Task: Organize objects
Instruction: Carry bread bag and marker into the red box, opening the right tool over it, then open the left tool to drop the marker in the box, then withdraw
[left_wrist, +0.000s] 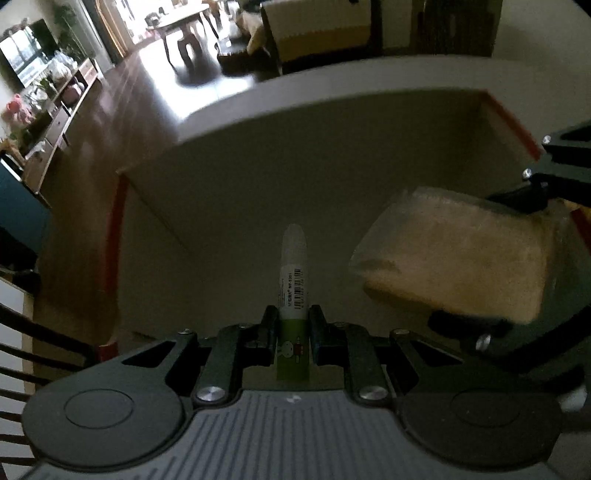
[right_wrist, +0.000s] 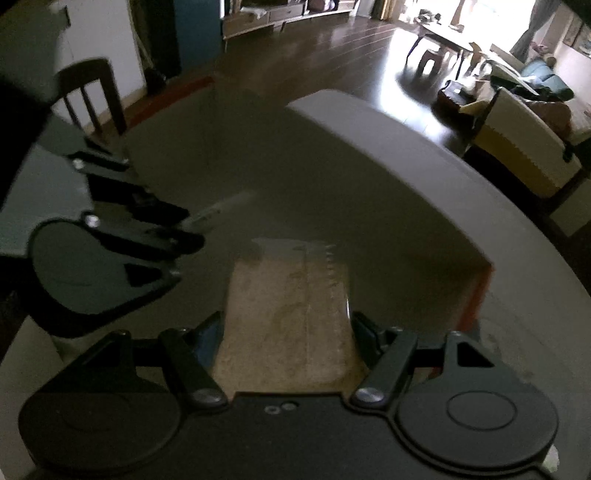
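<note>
1. Left hand-held gripper (left_wrist: 293, 332): its two fingers are pressed against the sides of a glue stick (left_wrist: 293, 280), which points out toward 12 o'clock in the left wrist view. The stick has a green lower body with a small cartoon figure, a white barcoded label and a pale translucent cap.
2. Right hand-held gripper (right_wrist: 288, 332): it pinches a clear-wrapped bread slice (right_wrist: 291, 317) by its two side edges. The wrapper's sealed end projects toward 12 o'clock in the right wrist view.
3. Container: both items hang over a large open cardboard box (left_wrist: 258, 122) with grey inner walls and red tape (left_wrist: 112, 240) along its corner edges. The part of the box floor in view carries no item; the rest is hidden behind the grippers.
4. Edges: in the left wrist view the far wall runs across 11 to 1 o'clock, the left taped edge stands at 9 o'clock, and a taped corner sits at 1 o'clock. In the right wrist view the nearest taped corner (right_wrist: 476, 291) is at 3 o'clock, near the right finger.
5. Open room: clear box space lies ahead of the glue stick toward 12 o'clock. The wrapped bread (left_wrist: 461, 254) sits at 3 o'clock of the stick, near but apart.
6. Beyond the box: dark wooden floor (left_wrist: 122, 110), a low table (left_wrist: 184, 22) at 11 o'clock, and a chair (right_wrist: 92, 96) at 10 o'clock in the right wrist view. Whether the box rests on a desk cannot be told.
</note>
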